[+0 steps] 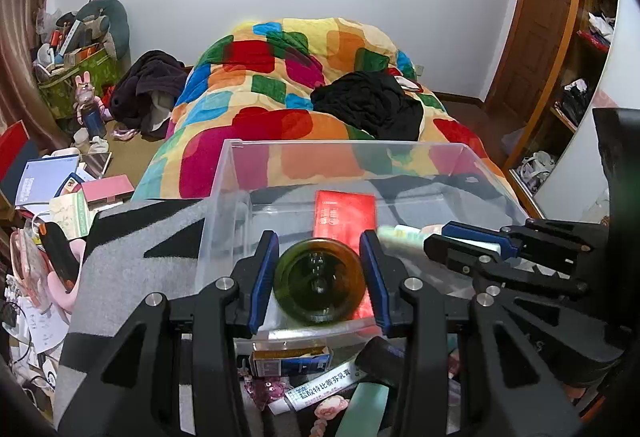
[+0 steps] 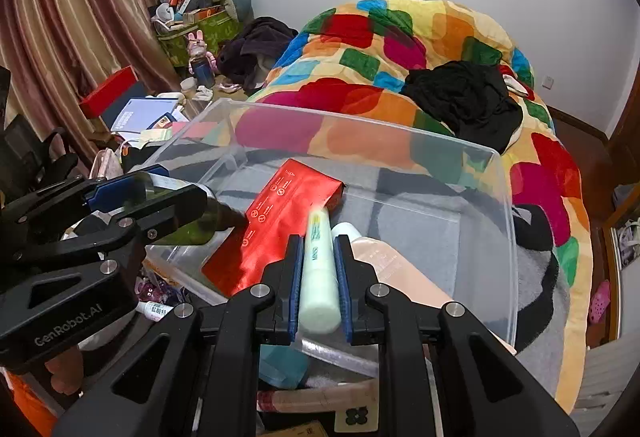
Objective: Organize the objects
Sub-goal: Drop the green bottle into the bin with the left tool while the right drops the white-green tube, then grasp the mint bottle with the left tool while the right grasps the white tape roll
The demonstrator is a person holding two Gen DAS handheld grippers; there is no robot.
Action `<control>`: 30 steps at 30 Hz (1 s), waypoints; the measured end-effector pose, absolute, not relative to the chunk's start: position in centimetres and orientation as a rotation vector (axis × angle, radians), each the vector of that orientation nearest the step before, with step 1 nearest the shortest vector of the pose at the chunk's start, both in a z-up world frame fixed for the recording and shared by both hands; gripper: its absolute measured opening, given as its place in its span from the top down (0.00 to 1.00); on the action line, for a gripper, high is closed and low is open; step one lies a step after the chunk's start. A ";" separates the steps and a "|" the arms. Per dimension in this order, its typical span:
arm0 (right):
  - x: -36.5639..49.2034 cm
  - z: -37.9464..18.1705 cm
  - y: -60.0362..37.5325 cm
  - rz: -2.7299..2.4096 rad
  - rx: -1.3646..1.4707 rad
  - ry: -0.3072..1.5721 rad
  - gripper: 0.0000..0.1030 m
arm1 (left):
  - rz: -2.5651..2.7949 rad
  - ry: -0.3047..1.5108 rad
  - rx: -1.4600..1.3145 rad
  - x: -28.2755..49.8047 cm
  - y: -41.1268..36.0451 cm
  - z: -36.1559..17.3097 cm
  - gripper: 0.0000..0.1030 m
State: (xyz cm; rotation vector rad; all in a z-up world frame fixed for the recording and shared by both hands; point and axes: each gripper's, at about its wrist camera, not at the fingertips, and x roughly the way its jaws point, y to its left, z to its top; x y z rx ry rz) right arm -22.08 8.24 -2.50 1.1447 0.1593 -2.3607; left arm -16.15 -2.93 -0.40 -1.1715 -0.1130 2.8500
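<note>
A clear plastic bin [image 1: 224,197] [image 2: 500,237] stands on the grey blanket at the foot of the bed. A red packet [image 1: 345,215] [image 2: 280,225] lies inside it. My left gripper [image 1: 320,277] is shut on a dark green glass bottle [image 1: 320,279], held over the bin's near edge; the bottle also shows in the right wrist view [image 2: 208,217]. My right gripper [image 2: 318,289] is shut on a pale green tube [image 2: 318,277], held over the bin's near rim; the tube also shows in the left wrist view [image 1: 404,235]. A beige pouch [image 2: 396,277] lies in the bin beside the tube.
A bed with a colourful quilt [image 1: 300,85] and black clothes [image 1: 368,105] lies behind the bin. Boxes, tubes and small items [image 1: 312,381] lie cluttered below the grippers. Books and papers [image 1: 44,181] cover the floor at the left. A wardrobe [image 1: 568,85] stands at the right.
</note>
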 end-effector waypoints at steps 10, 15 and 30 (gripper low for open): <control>-18.9 0.0 9.5 -2.407 1.020 0.189 0.80 | 2.873 -0.107 -1.097 -14.0 -2.9 1.1 0.42; -17.1 1.0 10.9 -2.443 0.961 0.194 0.72 | 2.895 -0.123 -1.040 -12.1 -3.5 2.2 0.28; -13.9 -1.3 16.7 -2.506 1.034 0.118 0.58 | 2.859 -0.088 -1.121 -7.0 -3.5 -1.1 0.33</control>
